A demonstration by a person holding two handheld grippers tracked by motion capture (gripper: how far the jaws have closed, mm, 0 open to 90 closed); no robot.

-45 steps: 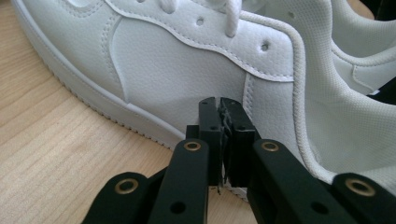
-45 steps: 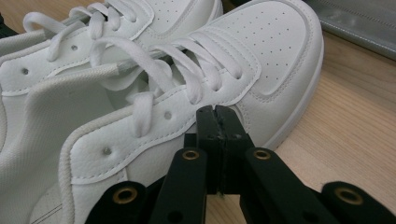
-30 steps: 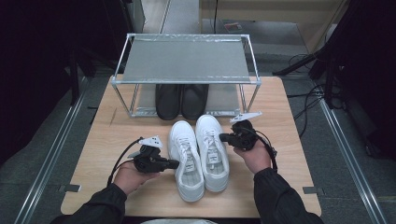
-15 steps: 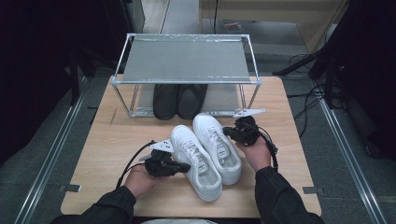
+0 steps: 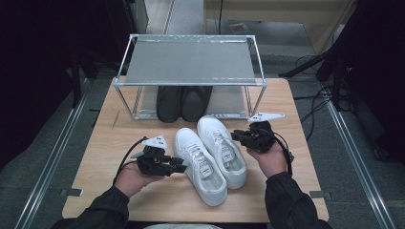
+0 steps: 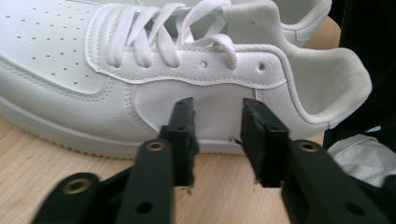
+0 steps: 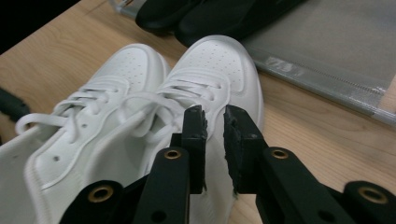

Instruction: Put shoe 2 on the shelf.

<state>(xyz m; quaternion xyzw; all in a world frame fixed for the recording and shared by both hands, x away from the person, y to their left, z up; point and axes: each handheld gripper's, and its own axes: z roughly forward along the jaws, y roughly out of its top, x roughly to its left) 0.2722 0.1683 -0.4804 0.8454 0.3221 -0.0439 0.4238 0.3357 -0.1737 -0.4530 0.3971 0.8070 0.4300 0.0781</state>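
I work in what looks like a lab or recording room, not a home. My wooden bench stands on grey carpet, with metal rails running along the floor on both sides. Loose black cables trail near dark equipment stands. A bare metal-framed shelf rack sits on the bench, and the surroundings are dim.

A wooden table stands on grey floor.

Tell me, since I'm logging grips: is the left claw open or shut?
Open: left claw shows a gap between its pads, just opening, nothing gripped.
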